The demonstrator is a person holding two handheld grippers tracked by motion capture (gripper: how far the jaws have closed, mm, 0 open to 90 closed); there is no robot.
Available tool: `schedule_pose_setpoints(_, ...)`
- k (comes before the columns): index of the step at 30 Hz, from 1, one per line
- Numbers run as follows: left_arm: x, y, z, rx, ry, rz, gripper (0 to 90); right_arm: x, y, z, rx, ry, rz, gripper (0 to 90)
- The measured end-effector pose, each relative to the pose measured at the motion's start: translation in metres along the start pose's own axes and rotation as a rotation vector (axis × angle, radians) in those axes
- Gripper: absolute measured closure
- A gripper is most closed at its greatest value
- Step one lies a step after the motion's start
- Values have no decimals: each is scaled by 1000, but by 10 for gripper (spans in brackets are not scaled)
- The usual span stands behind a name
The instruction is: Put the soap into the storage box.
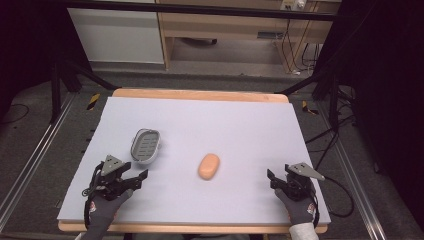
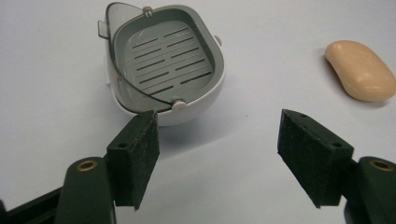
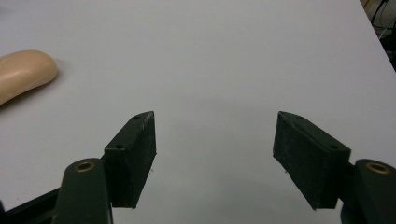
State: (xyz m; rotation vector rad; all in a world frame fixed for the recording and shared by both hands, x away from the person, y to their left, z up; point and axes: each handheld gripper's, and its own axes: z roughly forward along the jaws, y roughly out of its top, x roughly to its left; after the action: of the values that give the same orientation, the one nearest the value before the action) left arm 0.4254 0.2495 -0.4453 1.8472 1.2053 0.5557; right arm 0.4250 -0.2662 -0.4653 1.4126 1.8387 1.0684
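left gripper (image 1: pixel 141 176) agape near soap dish (image 1: pixel 146 145)

Nearest my left fingers sits a white plastic soap dish (image 2: pixel 163 70) with a grey slotted insert and a clear lid swung open behind it; it rests upright on the pale lilac table cover (image 1: pixel 240 125). Well apart from it, out toward the middle, lies a peach-coloured oval bar of soap (image 1: pixel 209 166) (smooth, slightly curved), flat on that cover and touching nothing.
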Motion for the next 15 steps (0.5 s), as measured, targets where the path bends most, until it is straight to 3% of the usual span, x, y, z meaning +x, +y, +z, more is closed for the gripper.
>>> schedule_pose_setpoints(15,-14,20,-1,-26,-25,25,280,2,3,-3,-7,2,2,296)
